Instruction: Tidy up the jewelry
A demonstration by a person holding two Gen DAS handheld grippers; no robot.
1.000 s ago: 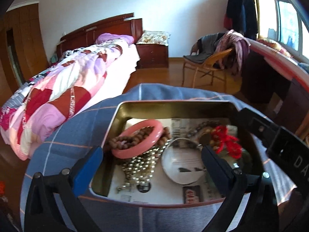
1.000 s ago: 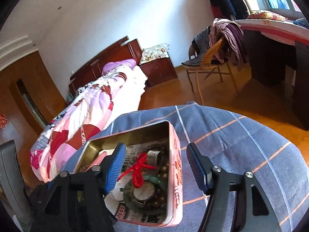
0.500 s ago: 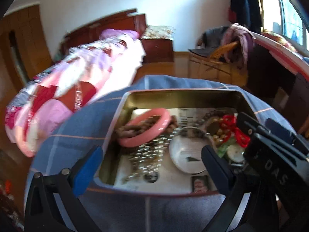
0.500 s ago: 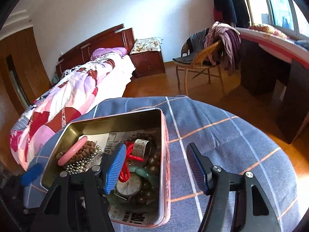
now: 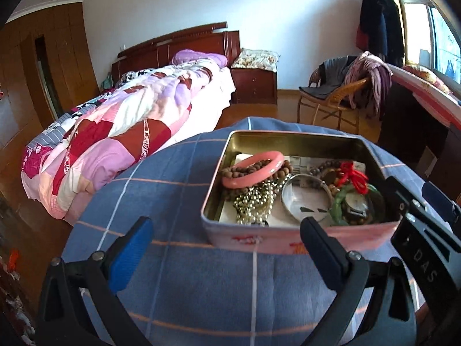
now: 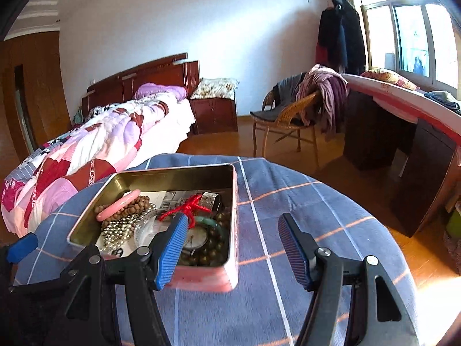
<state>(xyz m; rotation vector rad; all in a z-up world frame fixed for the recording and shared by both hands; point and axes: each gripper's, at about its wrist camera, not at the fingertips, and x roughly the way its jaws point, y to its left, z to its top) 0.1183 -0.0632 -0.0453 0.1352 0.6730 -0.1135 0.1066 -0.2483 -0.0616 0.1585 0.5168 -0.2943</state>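
An open pink tin [image 5: 288, 240] stands on a round table under a blue checked cloth [image 5: 173, 190]. Inside lie a pink bangle [image 5: 253, 168] on brown beads, a pale bead chain [image 5: 253, 201], a silver bangle [image 5: 305, 196], a red cord [image 5: 353, 174] and a green bangle with a watch [image 5: 343, 204]. My left gripper [image 5: 227, 248] is open over the cloth, in front of the tin's near wall, holding nothing. My right gripper [image 6: 233, 248] is open too. Its left pad [image 6: 173, 250] hangs over the tin [image 6: 234, 201]'s near right corner, its right one over the cloth [image 6: 317, 216].
A bed with a pink patchwork quilt [image 5: 115, 132] runs along the left beyond the table. A wicker chair draped with clothes [image 6: 294, 115] and a dark desk [image 6: 403, 144] stand on the wooden floor at right. The left gripper's blue tip [image 6: 21, 248] shows beside the tin.
Both grippers have drawn back from the tin. The left one has slid to the left, so the tin now sits right of it. The right view has rolled level.
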